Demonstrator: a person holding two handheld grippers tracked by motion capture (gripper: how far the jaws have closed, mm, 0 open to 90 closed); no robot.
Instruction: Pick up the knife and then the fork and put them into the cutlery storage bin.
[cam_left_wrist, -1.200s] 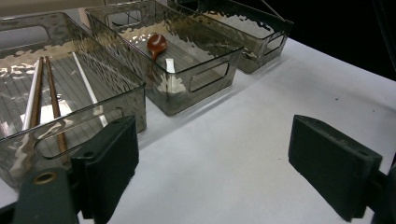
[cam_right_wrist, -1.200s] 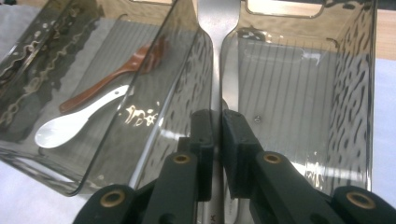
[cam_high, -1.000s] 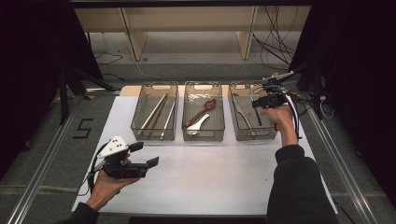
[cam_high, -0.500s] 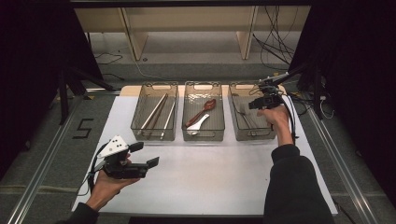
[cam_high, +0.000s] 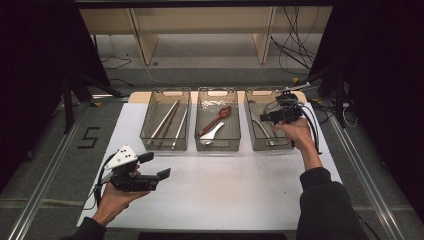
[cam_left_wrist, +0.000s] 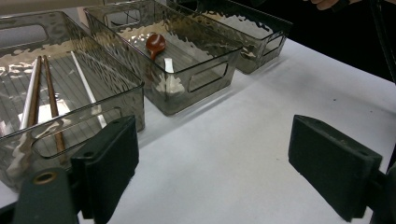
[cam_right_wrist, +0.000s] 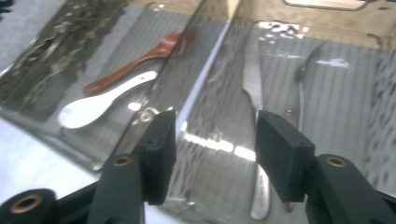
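Three clear bins stand in a row at the back of the white table (cam_high: 225, 195). My right gripper (cam_high: 272, 116) hovers over the right bin (cam_high: 265, 148), which holds a metal knife (cam_right_wrist: 254, 84) and a fork (cam_right_wrist: 301, 88). Its jaws have just been opening and stand apart, nothing between them (cam_right_wrist: 215, 140). The middle bin (cam_high: 218, 149) holds a brown spoon (cam_right_wrist: 135, 60) and a white spoon (cam_right_wrist: 102, 100). Chopsticks (cam_left_wrist: 42, 93) lie in the left bin (cam_high: 165, 149). My left gripper (cam_high: 157, 167) rests open and empty near the front left (cam_left_wrist: 215, 154).
A wooden shelf frame (cam_high: 200, 30) and loose cables (cam_high: 295, 45) lie beyond the table's far edge. A floor mark shaped like a 5 (cam_high: 89, 137) sits to the left. Metal rails run along both sides.
The right hand has shifted a little toward the near side over the right bin. The left hand and gripper have stayed where they were.
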